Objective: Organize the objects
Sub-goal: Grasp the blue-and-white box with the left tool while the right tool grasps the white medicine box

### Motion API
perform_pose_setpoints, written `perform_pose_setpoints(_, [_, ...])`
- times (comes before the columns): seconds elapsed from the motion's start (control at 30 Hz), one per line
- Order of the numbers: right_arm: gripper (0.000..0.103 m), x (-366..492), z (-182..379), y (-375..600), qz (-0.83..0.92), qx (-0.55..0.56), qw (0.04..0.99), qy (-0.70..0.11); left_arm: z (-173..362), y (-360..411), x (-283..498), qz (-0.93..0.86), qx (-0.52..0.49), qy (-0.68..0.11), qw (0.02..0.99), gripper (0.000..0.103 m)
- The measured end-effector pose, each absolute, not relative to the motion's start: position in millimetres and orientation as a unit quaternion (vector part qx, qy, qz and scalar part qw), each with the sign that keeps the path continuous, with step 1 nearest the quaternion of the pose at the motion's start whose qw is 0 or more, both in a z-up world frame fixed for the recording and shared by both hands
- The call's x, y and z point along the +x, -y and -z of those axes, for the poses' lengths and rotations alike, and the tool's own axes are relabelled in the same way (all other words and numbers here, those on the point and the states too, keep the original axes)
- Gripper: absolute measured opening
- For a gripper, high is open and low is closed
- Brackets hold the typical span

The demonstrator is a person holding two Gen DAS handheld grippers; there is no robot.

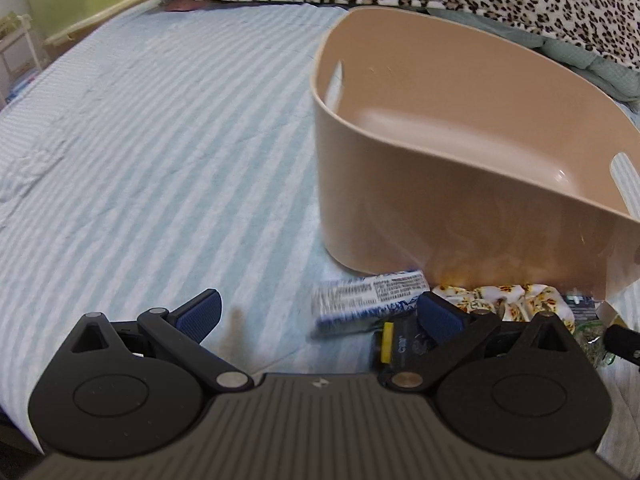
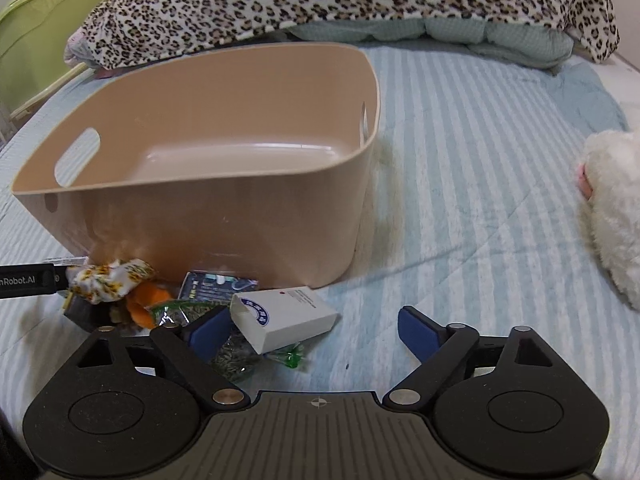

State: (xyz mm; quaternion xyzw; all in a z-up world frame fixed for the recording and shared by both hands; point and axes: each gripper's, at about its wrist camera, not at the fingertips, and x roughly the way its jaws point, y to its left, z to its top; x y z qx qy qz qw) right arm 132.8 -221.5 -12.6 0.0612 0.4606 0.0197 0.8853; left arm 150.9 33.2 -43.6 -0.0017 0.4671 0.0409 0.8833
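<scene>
**Empty bin, clutter waiting along its near wall**

My left hand-held gripper [image 1: 318, 314] hangs released over the striped bed [image 1: 160, 160], jaws spread wide with nothing between them. Just ahead of it lies a blue-and-white tube [image 1: 368, 294], blurred, near the foot of the tan bin [image 1: 440, 208]. To its right sit a floral cloth [image 2: 110, 280], something orange [image 2: 142, 304] I cannot identify, a dark printed packet [image 2: 216, 286] and a white carton [image 2: 286, 316] with its end flap open, all bunched against the bin's near wall. A clear bag of greenish bits [image 2: 236, 354] lies partly under the carton. My right hand-held gripper [image 2: 314, 332] is also released, its left finger touching or just over that bag. Farther right, near the bed's right edge, is a white plush toy [image 2: 616, 216].

The bin looks empty, so I judge sorting has barely begun. Next I'd close on one item, likely the carton, then lift it clear over the rim.
</scene>
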Motion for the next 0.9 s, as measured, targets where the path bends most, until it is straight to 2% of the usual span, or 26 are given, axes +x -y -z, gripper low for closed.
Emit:
perform_pose_setpoints(0.2, [0.089,139,25,219,-0.02,0.065,0.883,-0.464,56,-33,163,-0.028,-0.018,-0.476,0.879,0.103])
perform_pose_setpoints(0.3, [0.086,142,29,219,-0.019,0.066,0.883,-0.463,59,-42,163,-0.013,-0.039,-0.482,0.875,0.085])
perform_pose_setpoints(0.43, [0.087,144,33,223,-0.027,0.08,0.884,-0.46,59,-44,163,0.008,-0.049,-0.481,0.875,0.074])
perform_pose_setpoints(0.57, [0.096,147,38,231,-0.027,0.085,0.884,-0.46,60,-41,161,0.021,-0.044,-0.481,0.876,0.071])
perform_pose_setpoints(0.6, [0.095,147,39,233,-0.025,0.088,0.884,-0.459,60,-41,160,0.024,-0.044,-0.481,0.875,0.065])
perform_pose_setpoints(0.63, [0.094,147,40,236,-0.024,0.092,0.884,-0.458,61,-42,160,0.027,-0.045,-0.483,0.874,0.063])
perform_pose_setpoints(0.73, [0.076,145,39,241,-0.032,0.108,0.883,-0.456,59,-42,158,0.033,-0.04,-0.483,0.874,0.06])
perform_pose_setpoints(0.77, [0.062,143,37,242,-0.035,0.11,0.883,-0.455,59,-42,158,0.035,-0.038,-0.482,0.874,0.058])
perform_pose_setpoints(0.8, [0.061,142,36,240,-0.038,0.111,0.883,-0.455,59,-41,156,0.038,-0.037,-0.483,0.874,0.054])
perform_pose_setpoints(0.9, [0.06,140,33,236,-0.037,0.103,0.881,-0.46,58,-40,152,0.045,-0.034,-0.486,0.872,0.053])
